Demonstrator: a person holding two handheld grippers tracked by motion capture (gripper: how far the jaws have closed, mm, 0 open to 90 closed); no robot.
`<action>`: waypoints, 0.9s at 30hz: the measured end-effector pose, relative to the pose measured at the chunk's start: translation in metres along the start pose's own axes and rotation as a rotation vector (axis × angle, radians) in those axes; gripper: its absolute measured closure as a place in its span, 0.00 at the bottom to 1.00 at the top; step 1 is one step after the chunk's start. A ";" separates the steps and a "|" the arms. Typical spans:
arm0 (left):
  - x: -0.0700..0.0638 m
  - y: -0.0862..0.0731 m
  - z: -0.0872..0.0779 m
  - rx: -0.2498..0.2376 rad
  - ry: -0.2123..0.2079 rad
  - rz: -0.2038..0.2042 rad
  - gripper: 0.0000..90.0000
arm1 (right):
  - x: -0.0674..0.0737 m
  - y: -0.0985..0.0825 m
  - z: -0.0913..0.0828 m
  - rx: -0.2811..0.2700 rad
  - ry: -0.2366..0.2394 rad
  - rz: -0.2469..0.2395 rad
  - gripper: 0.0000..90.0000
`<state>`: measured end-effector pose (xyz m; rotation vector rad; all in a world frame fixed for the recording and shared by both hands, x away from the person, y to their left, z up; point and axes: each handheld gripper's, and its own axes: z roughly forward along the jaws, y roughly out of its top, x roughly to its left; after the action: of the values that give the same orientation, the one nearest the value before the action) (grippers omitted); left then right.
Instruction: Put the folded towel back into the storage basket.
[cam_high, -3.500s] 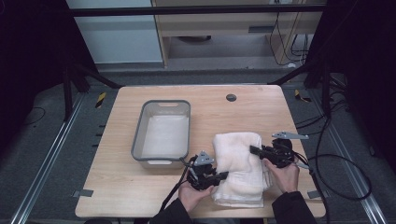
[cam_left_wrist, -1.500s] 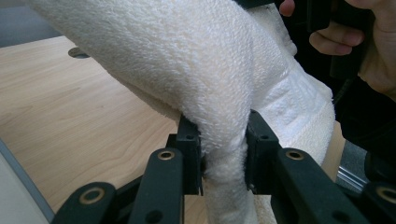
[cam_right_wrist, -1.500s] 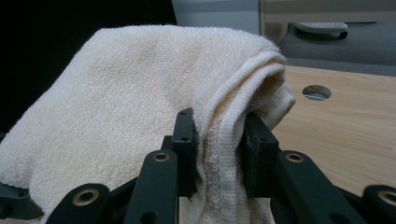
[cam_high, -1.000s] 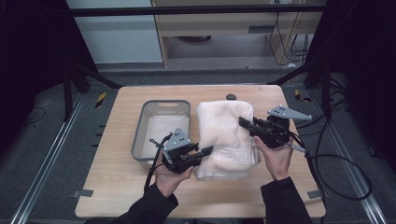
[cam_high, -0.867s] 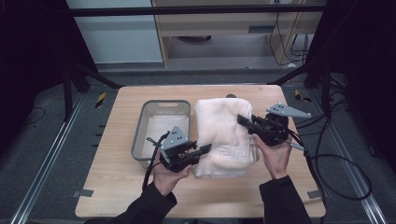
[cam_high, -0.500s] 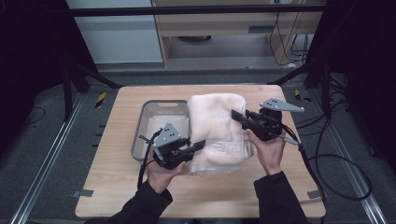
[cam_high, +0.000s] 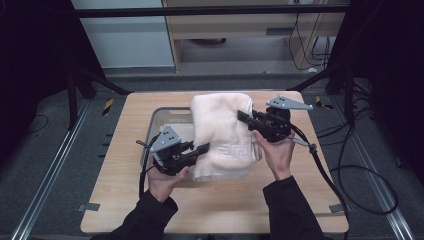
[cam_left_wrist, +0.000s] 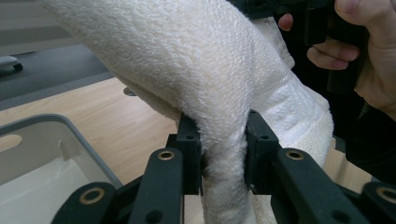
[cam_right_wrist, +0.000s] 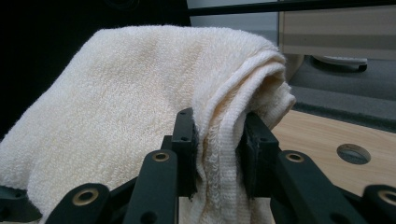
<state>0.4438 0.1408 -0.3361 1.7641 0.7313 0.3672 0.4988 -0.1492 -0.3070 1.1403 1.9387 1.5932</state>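
The folded cream terry towel (cam_high: 220, 131) is gripped at opposite edges by the left tool (cam_high: 202, 149) and right tool (cam_high: 243, 116), suspended beside the grey plastic tray (cam_high: 159, 119), which lies leftward.

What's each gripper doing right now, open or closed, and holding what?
Left gripper: closed, pinching a fold of the cream towel.
Right gripper: closed, pinching the towel's edge.
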 end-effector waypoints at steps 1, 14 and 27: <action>0.001 0.000 -0.001 -0.002 0.002 0.000 0.79 | 0.001 0.001 0.002 -0.001 0.002 -0.001 0.78; 0.019 0.000 -0.017 -0.024 0.039 -0.019 0.79 | 0.013 0.006 0.027 -0.004 0.016 0.003 0.78; 0.035 0.000 -0.037 -0.048 0.078 -0.039 0.79 | 0.031 0.018 0.050 -0.002 0.035 -0.009 0.78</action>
<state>0.4493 0.1909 -0.3281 1.6959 0.8046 0.4255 0.5231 -0.0932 -0.2981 1.1080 1.9605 1.6204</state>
